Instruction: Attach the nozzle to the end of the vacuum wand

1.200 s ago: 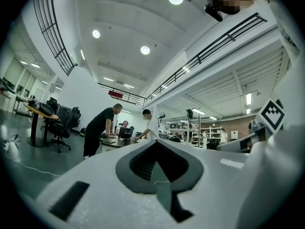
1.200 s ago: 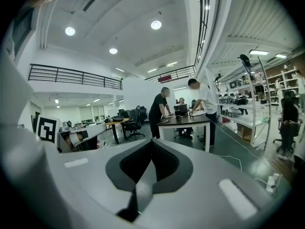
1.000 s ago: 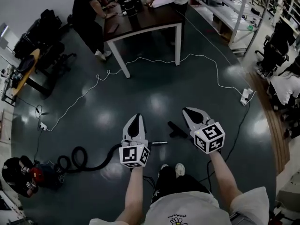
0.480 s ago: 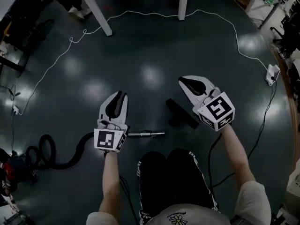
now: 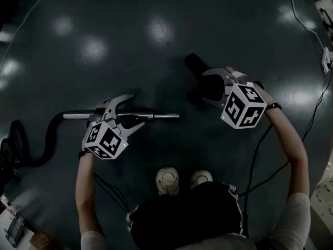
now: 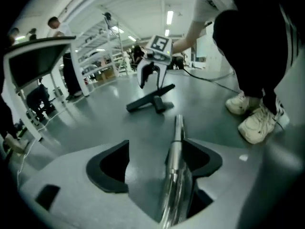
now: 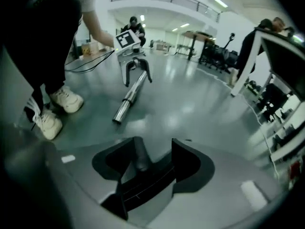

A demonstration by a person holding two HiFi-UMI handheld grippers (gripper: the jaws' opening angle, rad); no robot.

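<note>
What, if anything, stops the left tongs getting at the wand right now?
Likely nothing, so yes: the left tongs, whose jaws have just been opening, straddle the wand, with nothing else between them.

Glossy dark floor (image 5: 130,14) with lamp glare, white shelving (image 6: 101,56), a desk (image 6: 38,51), strip lights (image 6: 169,17) overhead

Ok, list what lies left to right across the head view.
Vacuum hose → left gripper, fingers just opened, astride the wand → wand's free end → right gripper, fingers just opened, astride the nozzle → power strip.
</note>
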